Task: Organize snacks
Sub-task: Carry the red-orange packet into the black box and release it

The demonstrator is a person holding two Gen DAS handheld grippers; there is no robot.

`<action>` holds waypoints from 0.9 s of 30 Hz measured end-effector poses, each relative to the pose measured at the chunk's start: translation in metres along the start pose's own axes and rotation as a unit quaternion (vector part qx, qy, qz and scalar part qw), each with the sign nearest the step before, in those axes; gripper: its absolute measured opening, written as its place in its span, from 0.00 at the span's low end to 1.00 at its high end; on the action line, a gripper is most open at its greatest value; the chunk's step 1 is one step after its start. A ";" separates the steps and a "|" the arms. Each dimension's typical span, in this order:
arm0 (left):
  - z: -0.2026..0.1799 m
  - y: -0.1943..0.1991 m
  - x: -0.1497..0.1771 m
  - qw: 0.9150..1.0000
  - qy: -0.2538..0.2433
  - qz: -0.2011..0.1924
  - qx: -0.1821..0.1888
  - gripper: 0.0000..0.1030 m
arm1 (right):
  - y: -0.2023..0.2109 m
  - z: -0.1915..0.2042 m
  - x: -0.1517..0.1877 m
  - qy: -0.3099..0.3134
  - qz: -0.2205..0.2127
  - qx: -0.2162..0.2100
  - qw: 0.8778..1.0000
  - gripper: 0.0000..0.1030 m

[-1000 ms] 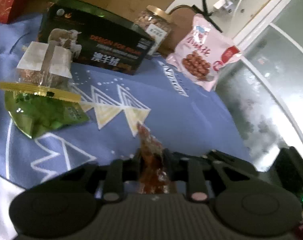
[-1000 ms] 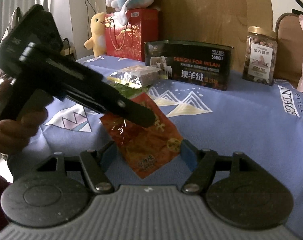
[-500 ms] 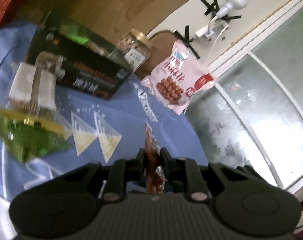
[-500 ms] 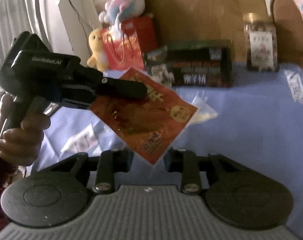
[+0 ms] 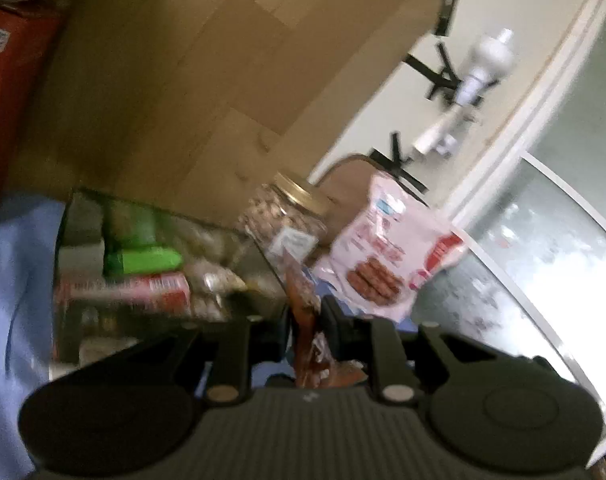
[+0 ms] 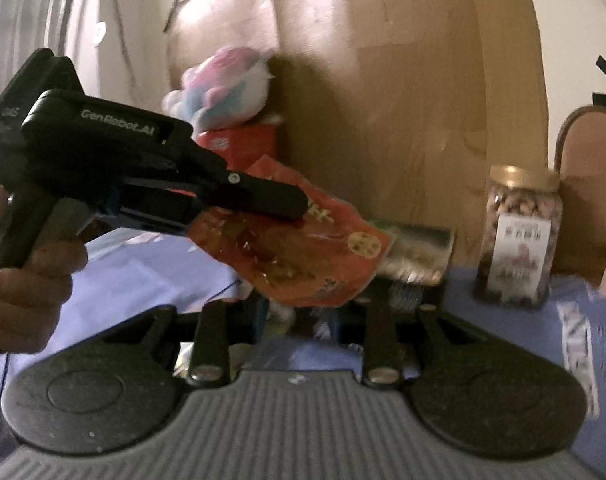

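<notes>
Since a second ago I have lifted the red snack packet (image 6: pixel 299 248) clear of the blue tablecloth (image 6: pixel 151 276) and carried it toward the far side, so the open dark box (image 5: pixel 115 280) that stood well off now fills the left of my left wrist view. My left gripper (image 5: pixel 305 320) is clamped on the packet's edge; seen from the right wrist, the packet hangs in the air, tilted, with its free corner over the near lip of the box. My right gripper (image 6: pixel 299 320) sits just below and nearer than the packet, its fingers (image 6: pixel 259 316) parted with nothing between them.

The box already holds a green pack (image 5: pixel 143 258) and a red-and-white pack (image 5: pixel 131 290), though motion blur keeps me from telling how full it is. The glass jar (image 6: pixel 519 236) stands just right of the box, and the pink bag (image 5: pixel 391 252) leans further right.

To do this step well, I think I should bring the packet fully over the opening, level it so it slides in flat beside the packs, and lower it before letting go. Released from this height it may catch on the rim or slip out. I keep the right gripper low, away from the jar.
</notes>
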State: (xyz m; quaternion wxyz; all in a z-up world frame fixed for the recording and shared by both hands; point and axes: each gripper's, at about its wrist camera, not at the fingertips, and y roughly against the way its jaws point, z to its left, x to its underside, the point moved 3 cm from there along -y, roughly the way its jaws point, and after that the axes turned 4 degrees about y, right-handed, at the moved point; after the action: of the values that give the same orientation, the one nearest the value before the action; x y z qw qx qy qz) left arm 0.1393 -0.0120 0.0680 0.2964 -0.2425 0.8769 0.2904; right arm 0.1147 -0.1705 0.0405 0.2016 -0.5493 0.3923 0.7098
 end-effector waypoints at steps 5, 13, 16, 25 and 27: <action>0.018 -0.040 -0.019 0.998 -0.026 -0.011 -0.056 0.24 | -0.028 -0.028 0.001 -0.005 -0.008 0.060 0.998 0.38; 0.035 -0.067 -0.015 0.985 -0.072 0.007 -0.158 0.40 | -0.013 -0.029 0.008 -0.008 -0.028 0.091 0.995 0.45; 0.030 -0.050 -0.009 0.987 -0.075 0.004 -0.144 0.42 | -0.001 -0.022 0.012 -0.023 -0.028 0.076 0.996 0.45; 0.076 0.076 0.026 0.984 0.039 -0.065 -0.159 0.45 | -0.005 0.034 0.044 -0.042 0.058 -0.049 0.996 0.62; 0.089 0.089 0.042 0.982 0.067 -0.057 -0.165 0.45 | -0.014 0.048 0.043 -0.030 0.066 -0.059 0.996 0.66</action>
State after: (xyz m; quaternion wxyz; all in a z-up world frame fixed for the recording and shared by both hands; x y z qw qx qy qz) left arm 0.0907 0.0990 0.0141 0.2090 -0.3564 0.8198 0.3965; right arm 0.0808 -0.1309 -0.0002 0.1331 -0.5117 0.3792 0.7594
